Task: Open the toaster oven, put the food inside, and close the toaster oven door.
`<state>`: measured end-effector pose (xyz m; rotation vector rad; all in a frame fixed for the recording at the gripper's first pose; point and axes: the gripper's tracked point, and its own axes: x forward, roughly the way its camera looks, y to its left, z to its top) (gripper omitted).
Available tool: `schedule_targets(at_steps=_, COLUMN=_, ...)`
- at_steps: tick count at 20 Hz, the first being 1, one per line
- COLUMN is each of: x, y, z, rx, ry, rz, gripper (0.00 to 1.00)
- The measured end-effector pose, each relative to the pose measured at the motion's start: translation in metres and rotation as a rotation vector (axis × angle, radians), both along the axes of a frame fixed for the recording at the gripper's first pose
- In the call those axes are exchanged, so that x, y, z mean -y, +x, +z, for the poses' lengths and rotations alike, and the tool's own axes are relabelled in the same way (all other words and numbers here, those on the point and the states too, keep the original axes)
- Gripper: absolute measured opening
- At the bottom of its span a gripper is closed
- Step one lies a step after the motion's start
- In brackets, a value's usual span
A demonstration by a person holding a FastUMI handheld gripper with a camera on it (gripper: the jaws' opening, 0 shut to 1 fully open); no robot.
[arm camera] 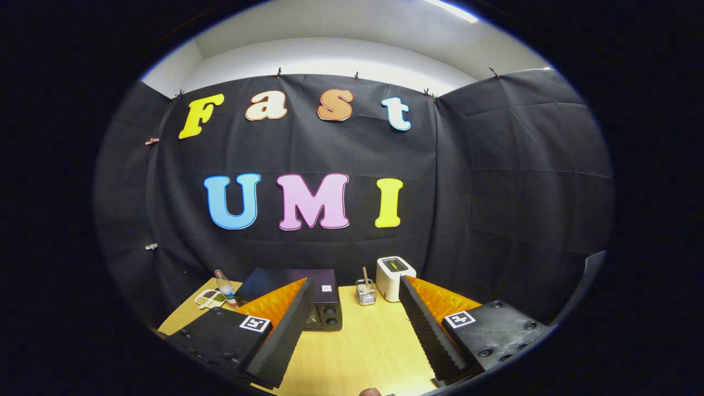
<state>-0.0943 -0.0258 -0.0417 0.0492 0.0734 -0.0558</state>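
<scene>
While held above table (363, 341), gripper (357, 330) spread wide, clamping nothing; toaster oven (308, 291) ahead, behind left finger, door state hidden.

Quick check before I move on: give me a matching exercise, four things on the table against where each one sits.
Things:
1. toaster oven
2. white toaster
3. water bottle
4. wire basket

Places:
A. just left of the white toaster
B. far end of the wooden table, beyond the right finger
C. partly behind the left finger
D. beside the snack dish

Pairs: 1-C, 2-B, 3-D, 4-A. The gripper is open, holding nothing.
</scene>
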Motion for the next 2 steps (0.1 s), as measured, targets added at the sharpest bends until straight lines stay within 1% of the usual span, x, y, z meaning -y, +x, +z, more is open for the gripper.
schedule_targets(at_steps=2, x=-0.0016, y=-0.0001, z=-0.0001, rx=-0.005, ry=0.009, rz=0.005, gripper=0.99)
